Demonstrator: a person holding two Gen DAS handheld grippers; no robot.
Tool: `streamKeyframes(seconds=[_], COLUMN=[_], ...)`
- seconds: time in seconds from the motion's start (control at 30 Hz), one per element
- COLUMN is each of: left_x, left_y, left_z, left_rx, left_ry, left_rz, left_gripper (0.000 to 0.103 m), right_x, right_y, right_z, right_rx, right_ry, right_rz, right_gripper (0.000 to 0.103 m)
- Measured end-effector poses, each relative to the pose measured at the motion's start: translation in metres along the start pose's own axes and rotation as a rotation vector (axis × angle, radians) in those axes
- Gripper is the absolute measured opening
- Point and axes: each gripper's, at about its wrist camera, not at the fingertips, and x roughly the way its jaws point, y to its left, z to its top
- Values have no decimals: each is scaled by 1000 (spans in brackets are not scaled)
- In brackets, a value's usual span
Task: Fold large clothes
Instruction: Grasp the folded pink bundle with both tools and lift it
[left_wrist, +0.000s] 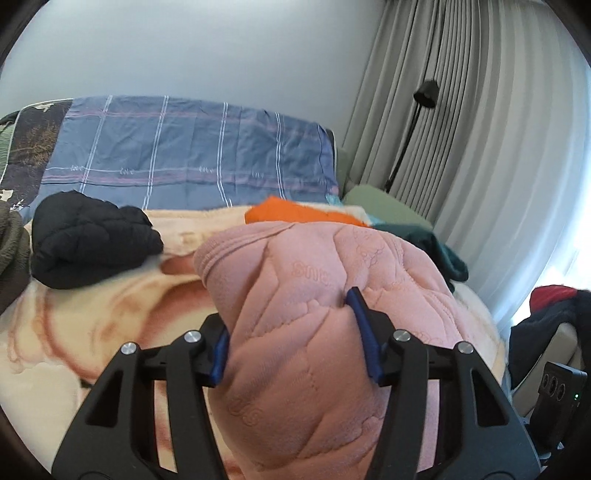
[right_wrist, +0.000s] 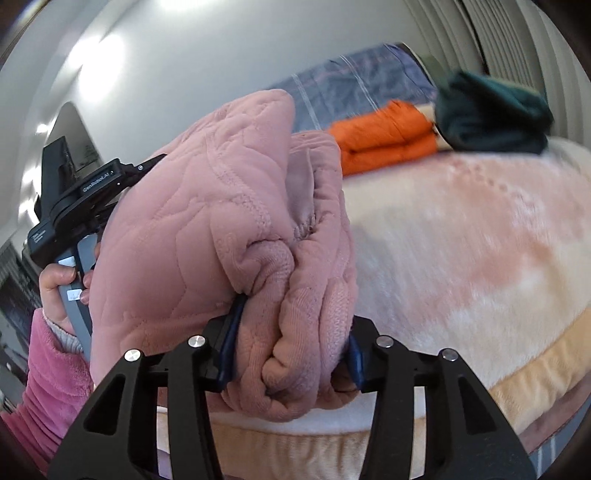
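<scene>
A thick pink quilted garment (left_wrist: 314, 266) is bunched into a folded bundle and held up above the bed. In the left wrist view my left gripper (left_wrist: 291, 332) is shut on one end of it, the blue pads pressing into both sides of the fabric. In the right wrist view my right gripper (right_wrist: 295, 332) is shut on the other end of the pink garment (right_wrist: 192, 206), where several folded layers and a ribbed cuff sit between the pads. The left gripper's body (right_wrist: 85, 192) shows behind the bundle, held by a hand (right_wrist: 59, 280) in a pink sleeve.
The bed carries a fluffy peach blanket (right_wrist: 461, 240). On it lie a black garment (left_wrist: 92, 240), a folded orange garment (right_wrist: 384, 136) and a dark green garment (right_wrist: 495, 114). A blue plaid duvet (left_wrist: 192, 151) lies against the wall. Grey curtains (left_wrist: 461, 110) and a clothes pile (left_wrist: 554, 306) stand at the right.
</scene>
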Motion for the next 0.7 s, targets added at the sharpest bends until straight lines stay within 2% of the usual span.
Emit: streamKeyframes(seconds=[0.27, 0.5, 0.7], left_x=[-20, 2, 38], left_y=[10, 30, 52], left_z=[28, 81, 139], left_rx=[4, 2, 6], left_ry=[-38, -49, -68], left_rz=[40, 93, 160], left_gripper=[56, 56, 56], right_x=[14, 59, 114], right_y=[16, 24, 9], right_z=[37, 98, 157], right_rx=[-67, -143, -143], right_ry=[7, -4, -17], right_rz=[53, 74, 131], right_gripper=[48, 47, 47])
